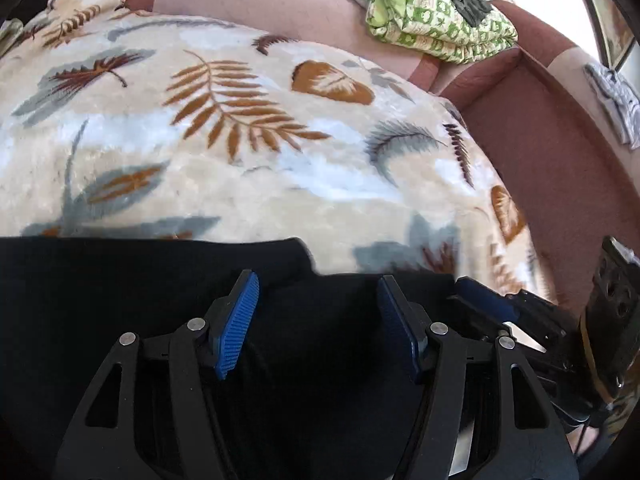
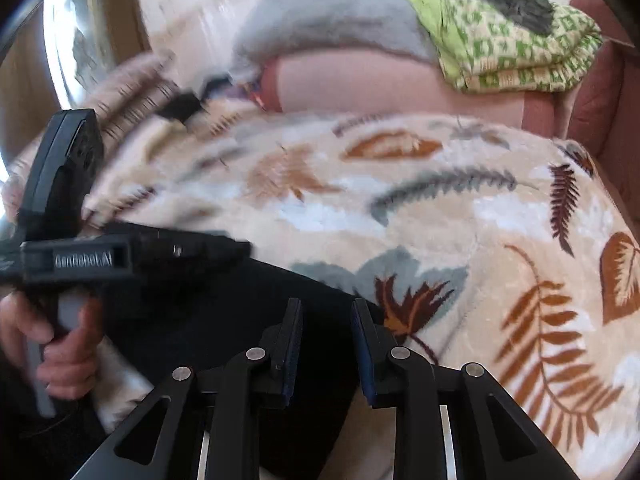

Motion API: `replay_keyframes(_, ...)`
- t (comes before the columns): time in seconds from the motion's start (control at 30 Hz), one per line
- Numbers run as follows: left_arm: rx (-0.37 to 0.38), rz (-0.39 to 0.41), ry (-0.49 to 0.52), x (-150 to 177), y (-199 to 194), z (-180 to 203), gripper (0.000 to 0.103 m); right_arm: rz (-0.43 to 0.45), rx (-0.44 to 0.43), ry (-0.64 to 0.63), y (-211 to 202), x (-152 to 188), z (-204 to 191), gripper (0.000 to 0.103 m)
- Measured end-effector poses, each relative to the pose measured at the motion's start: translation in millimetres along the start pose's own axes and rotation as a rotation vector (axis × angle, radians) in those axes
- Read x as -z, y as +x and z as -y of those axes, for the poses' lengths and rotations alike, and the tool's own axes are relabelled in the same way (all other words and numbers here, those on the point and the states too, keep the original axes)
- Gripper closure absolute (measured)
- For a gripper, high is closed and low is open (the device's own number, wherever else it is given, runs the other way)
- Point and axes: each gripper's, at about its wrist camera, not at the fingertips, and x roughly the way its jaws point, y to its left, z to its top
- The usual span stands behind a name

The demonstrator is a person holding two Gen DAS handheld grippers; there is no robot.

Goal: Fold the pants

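- Black pants (image 1: 160, 300) lie flat on a plush cream blanket (image 1: 248, 168) printed with brown and grey leaves, filling the space directly under and between the left gripper (image 1: 318, 320) fingers.
- Blue ribbed pads (image 1: 236, 328) on the left gripper stand wide apart, with nothing pinched between them; the dark cloth lies below them, and whether they touch it cannot be told.
- Just ahead of the left fingertips runs the far edge of the pants, with bare blanket beyond it.
- To the right of the left gripper, close beside it, the right gripper (image 1: 492, 300) shows as a blue pad and black frame over the same edge of the cloth.
- From the right wrist view, the right gripper (image 2: 326, 320) has its fingers parted by a narrow gap, closed on nothing visible.
- Under and to the left of these fingers lies the pants (image 2: 224, 320) fabric; its corner ends just past the right fingertip, where the blanket (image 2: 460, 216) begins.
- Left of the right gripper, the left gripper (image 2: 224, 248) appears blurred, held by a hand (image 2: 60, 344) wrapped around its handle.
- Far ahead of both tools, a folded green-and-cream patterned cloth (image 1: 432, 12) rests on a pink sofa back (image 1: 256, 0), with something dark lying on top of it.
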Motion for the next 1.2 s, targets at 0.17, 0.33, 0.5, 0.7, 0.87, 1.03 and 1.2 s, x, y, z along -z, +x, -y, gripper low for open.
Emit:
replay_keyframes(0.17,-0.001,-0.003,0.009,1,0,0,0.042,-0.03,0.021,0.009,23,5,-2,0.078)
replay_keyframes(0.33,-0.009,0.007,0.013,2,0,1,0.041,-0.011,-0.018,0.035,21,8,5,0.078)
replay_keyframes(0.5,-0.002,0.044,0.018,4,-11,1,0.041,0.019,0.0,0.036,19,10,3,0.078)
replay_keyframes(0.7,0.024,0.206,-0.022,22,-108,-12,0.038,0.063,0.05,0.04,15,15,-3,0.077)
replay_keyframes(0.87,0.01,0.315,-0.286,74,-180,-87,0.02,0.1,0.083,0.116,-5,18,-4,0.077)
replay_keyframes(1.03,0.031,0.358,-0.615,119,-207,-173,0.02,0.118,0.176,0.173,-30,36,7,0.077)
replay_keyframes(1.2,0.216,0.326,-0.811,127,-184,-212,0.02,0.064,0.259,0.289,-27,53,36,0.077)
